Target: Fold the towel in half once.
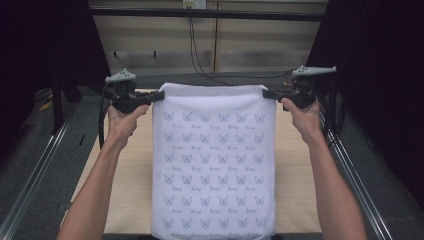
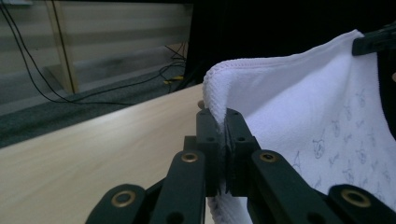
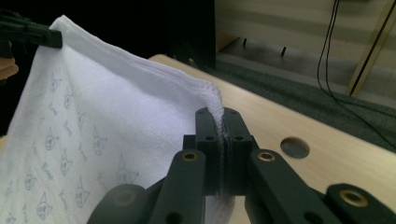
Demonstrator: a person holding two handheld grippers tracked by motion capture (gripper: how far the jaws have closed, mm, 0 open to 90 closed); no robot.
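Both grippers — left gripper (image 1: 161,95), right gripper (image 1: 265,93) — clamped tight on the towel's (image 1: 214,165) top corners, hem stretched taut — bare table (image 1: 292,165) on both sides.

Left gripper (image 2: 223,122) pinches white towel (image 2: 299,112) corner above wooden table (image 2: 93,158).

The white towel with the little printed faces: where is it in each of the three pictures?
High view: the towel hangs centre, between both grippers.
Left gripper view: right side, corner pinched in the black jaws.
Right gripper view: left side, corner pinched likewise.
Shared landmark: the wooden table beneath.
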